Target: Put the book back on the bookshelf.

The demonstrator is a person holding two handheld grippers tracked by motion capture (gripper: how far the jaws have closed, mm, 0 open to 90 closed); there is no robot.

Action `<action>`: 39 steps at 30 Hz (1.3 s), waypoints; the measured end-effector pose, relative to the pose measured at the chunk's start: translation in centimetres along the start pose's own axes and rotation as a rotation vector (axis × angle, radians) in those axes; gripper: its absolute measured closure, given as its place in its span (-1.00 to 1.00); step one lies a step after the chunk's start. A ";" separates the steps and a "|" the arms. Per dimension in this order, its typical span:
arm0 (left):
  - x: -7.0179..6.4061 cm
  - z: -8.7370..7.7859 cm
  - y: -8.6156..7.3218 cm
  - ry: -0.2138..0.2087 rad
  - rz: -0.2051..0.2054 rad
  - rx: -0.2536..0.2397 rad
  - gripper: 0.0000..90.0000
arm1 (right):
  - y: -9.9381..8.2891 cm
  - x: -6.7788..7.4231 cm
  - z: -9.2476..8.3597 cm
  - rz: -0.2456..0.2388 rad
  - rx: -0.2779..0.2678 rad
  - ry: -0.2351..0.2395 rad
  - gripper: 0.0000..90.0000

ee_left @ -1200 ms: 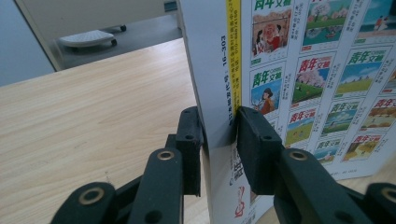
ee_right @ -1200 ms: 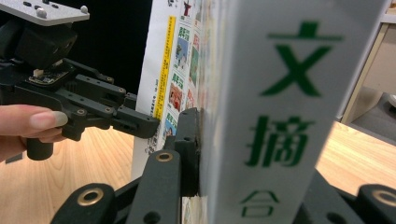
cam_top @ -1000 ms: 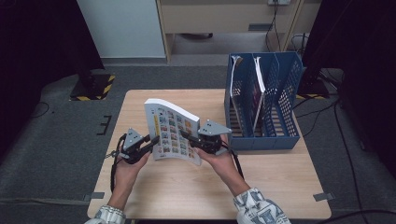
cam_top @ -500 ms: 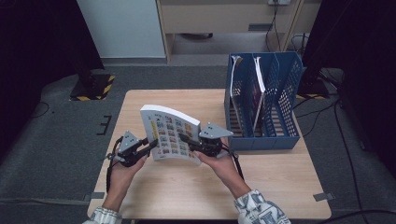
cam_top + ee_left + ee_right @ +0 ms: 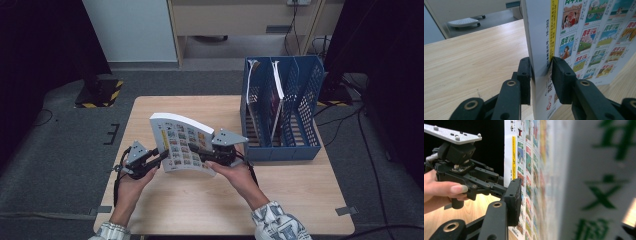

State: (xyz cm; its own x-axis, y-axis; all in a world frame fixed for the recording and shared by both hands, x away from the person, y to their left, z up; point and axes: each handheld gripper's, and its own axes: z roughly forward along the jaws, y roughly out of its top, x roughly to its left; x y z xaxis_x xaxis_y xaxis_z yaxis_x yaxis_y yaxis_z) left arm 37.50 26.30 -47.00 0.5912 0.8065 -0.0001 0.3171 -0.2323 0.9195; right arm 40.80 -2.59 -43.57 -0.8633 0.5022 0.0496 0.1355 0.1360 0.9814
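Note:
A thick paperback book [image 5: 182,142] with a grid of small colour pictures on its cover stands on edge on the wooden table [image 5: 210,200]. My left gripper [image 5: 162,154] is shut on its lower spine corner. In the left gripper view both pads [image 5: 524,77] press the white spine of the book [image 5: 586,37]. My right gripper [image 5: 197,150] straddles the book's other side. Its jaws have just been opening with the book [image 5: 534,170] between them, and the near pad [image 5: 514,200] stands just off the cover. The far jaw is hidden behind the pages.
A blue mesh file rack [image 5: 282,115] stands at the table's right rear and holds a few upright books in its left slots. Bare tabletop lies in front of the hands and left of the book. Dark floor and cables surround the table.
The book's top has tipped slightly left, so it stands more upright. Both hands have stayed where they were.

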 end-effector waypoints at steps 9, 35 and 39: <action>0.0 0.0 -0.1 -0.003 -0.004 -0.003 0.53 | 1.4 0.0 0.0 -0.008 -0.046 0.023 0.22; -0.3 0.9 -0.3 0.053 -0.006 0.002 -0.15 | 1.3 0.2 0.5 -0.011 -0.059 -0.025 0.64; 0.2 0.7 -0.4 0.069 -0.025 -0.001 -0.31 | 1.2 0.0 0.4 0.022 -0.062 -0.049 0.64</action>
State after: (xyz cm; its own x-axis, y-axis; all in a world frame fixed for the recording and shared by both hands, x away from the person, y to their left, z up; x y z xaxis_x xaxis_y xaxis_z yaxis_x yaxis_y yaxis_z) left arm 37.97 26.19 -47.64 0.5306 0.8476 0.0041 0.3301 -0.2111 0.9200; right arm 41.13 -2.10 -42.47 -0.8356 0.5456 0.0638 0.1228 0.0723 0.9898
